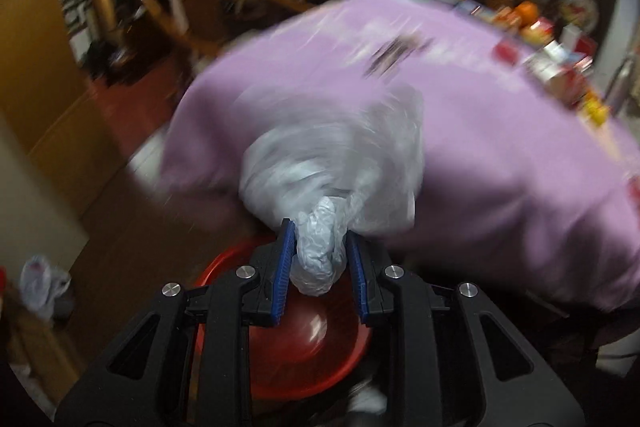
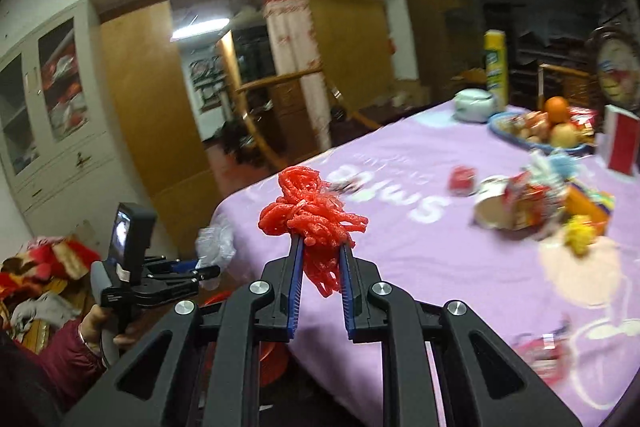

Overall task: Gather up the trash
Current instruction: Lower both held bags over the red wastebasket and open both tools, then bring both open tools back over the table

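My left gripper [image 1: 320, 237] is shut on the bunched neck of a white plastic bag [image 1: 340, 163], held above a red basin [image 1: 304, 347] beside the purple-clothed table [image 1: 500, 131]. It also shows in the right wrist view [image 2: 208, 273] at lower left, with the bag [image 2: 214, 243] past it. My right gripper [image 2: 322, 247] is shut on a clump of red mesh netting [image 2: 312, 211], held over the table's near-left corner [image 2: 420, 247]. Wrappers and a tipped paper cup [image 2: 496, 205] lie in a heap on the table at right.
A blue fruit plate [image 2: 540, 135], a yellow canister [image 2: 496, 67], a white lidded pot [image 2: 474, 105] and a red box [image 2: 620, 143] stand at the table's far side. A red wrapper [image 2: 536, 351] lies near the front edge. Another plastic bag [image 1: 40, 283] lies on the floor at left.
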`<state>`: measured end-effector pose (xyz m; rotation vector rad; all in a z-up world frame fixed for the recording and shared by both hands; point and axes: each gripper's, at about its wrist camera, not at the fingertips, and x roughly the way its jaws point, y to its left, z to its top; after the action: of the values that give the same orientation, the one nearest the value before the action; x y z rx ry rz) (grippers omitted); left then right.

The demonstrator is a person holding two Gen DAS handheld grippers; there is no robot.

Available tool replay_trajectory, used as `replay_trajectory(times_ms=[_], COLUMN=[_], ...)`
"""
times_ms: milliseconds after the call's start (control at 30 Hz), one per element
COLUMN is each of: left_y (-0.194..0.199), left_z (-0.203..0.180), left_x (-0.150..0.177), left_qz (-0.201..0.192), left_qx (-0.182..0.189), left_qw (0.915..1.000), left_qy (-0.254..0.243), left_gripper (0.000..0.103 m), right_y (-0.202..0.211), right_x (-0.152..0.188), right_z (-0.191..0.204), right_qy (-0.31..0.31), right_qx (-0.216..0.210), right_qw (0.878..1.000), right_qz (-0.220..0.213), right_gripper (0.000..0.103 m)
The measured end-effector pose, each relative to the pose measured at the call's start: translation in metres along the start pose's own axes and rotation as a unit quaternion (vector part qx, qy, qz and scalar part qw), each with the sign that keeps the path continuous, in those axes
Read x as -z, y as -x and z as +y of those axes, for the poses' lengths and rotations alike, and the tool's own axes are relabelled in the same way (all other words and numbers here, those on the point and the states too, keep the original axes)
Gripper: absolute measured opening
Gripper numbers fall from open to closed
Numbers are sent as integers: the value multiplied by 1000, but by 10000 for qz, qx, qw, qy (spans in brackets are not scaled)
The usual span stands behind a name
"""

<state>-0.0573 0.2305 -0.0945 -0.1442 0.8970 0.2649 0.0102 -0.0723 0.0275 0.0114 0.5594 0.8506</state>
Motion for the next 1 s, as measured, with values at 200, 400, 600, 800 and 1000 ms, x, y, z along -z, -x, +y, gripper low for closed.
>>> replay_trajectory(times_ms=[200, 400, 600, 800, 1000], left_y=[-51, -31, -20, -16, -13], left_z=[42, 71, 106, 124, 111], left_x=[39, 24, 25, 22, 19], left_qz=[1142, 416, 163, 88, 38], left_qx=[-95, -344, -681, -693, -620], left_qw=[9926, 9944, 9883, 9860, 9886], left_qy=[407, 912, 1357, 1515, 1373], left_gripper=[52, 88, 90, 90, 91], right_y=[-35, -86, -148, -176, -160], right_x=[3, 17, 35, 36, 28], right_z=[38, 78, 109, 138, 123], right_qy=[213, 539, 780, 1018, 931], right_qx=[-288, -592, -987, -1158, -939], right_qw=[9983, 9905, 9742, 9677, 9757], right_qz=[454, 1119, 1874, 1997, 1749], right_gripper=[17, 18, 23, 38, 45])
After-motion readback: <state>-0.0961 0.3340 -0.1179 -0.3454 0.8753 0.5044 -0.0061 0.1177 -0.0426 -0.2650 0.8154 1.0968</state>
